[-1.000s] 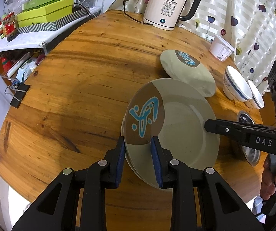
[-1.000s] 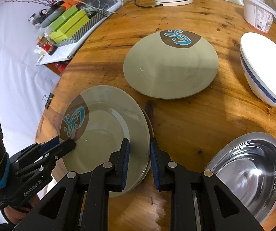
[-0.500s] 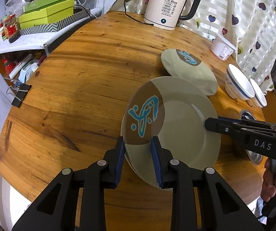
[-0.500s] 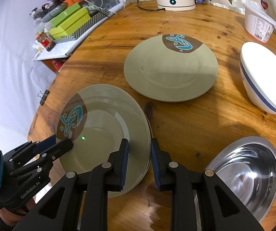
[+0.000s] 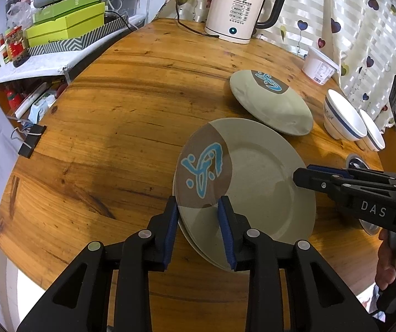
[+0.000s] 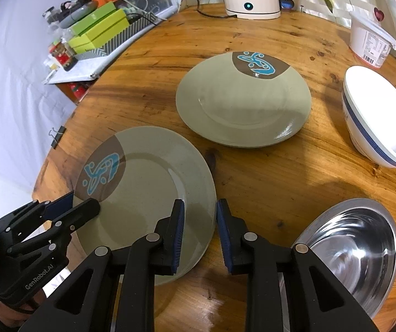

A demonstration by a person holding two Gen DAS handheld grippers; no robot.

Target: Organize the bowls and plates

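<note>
Left gripper [image 5: 198, 221]: jaws parted, straddling the near rim of the stacked grey-green ceramic plates with brown-and-blue motif [image 5: 253, 182], pads not pressing. Right gripper [image 6: 198, 232]: jaws parted astride the opposite rim of that stack [image 6: 148, 193], no visible clamping. The stack rests on the round wooden table [image 5: 115, 138], near its front edge. 1 matching single plate [image 6: 242, 102] lies apart, farther back. White blue-banded bowl [image 6: 377, 121] and stainless steel bowl [image 6: 355, 249] stand on the table's right side.

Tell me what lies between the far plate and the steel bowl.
Only bare wooden table separates the far plate from the steel bowl, per the right wrist view.
</note>
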